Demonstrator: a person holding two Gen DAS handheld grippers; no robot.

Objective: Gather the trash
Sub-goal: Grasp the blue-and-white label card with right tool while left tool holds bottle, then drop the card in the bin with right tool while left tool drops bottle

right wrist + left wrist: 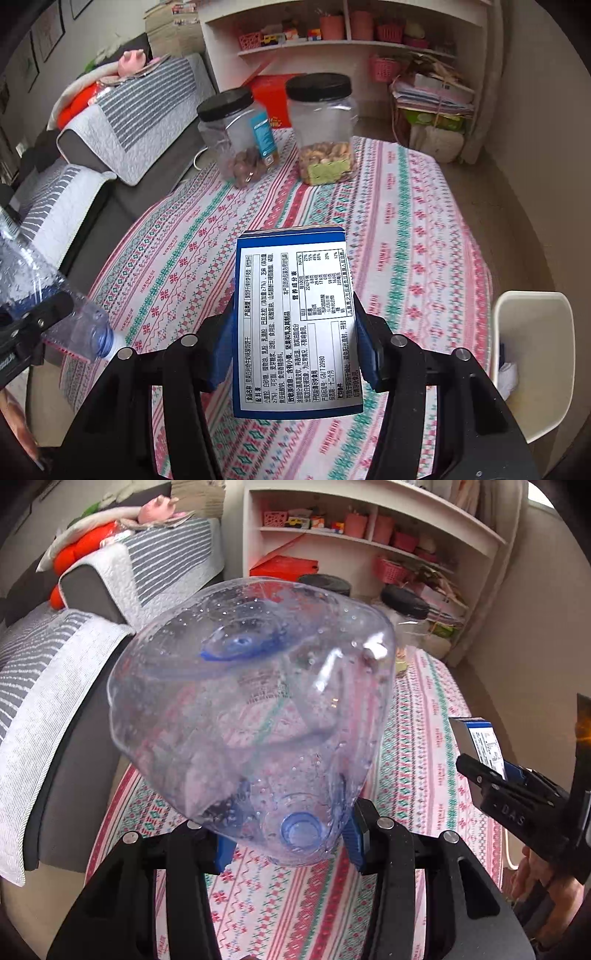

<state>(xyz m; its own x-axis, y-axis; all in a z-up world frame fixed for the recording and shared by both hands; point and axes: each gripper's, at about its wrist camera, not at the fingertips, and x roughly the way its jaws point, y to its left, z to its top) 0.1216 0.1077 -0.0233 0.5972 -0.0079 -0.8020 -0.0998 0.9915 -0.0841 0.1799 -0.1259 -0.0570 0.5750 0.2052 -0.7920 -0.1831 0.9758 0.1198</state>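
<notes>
A clear bottle is clamped near its neck by the left gripper, above the table. A blue box is gripped by the right gripper, over the table, near a white bin beside it.

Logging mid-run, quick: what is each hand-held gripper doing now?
Left hand-held gripper: shut on plastic bottle.
Right hand-held gripper: shut on blue box.

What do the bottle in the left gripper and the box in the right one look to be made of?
Bottle: thin clear plastic, glossy; it is see-through, dented, with droplets inside and a blue cap. Box: probably paperboard with a smooth printed face; flat panels, sharp folded edges, and a blue border around dense text.
</notes>
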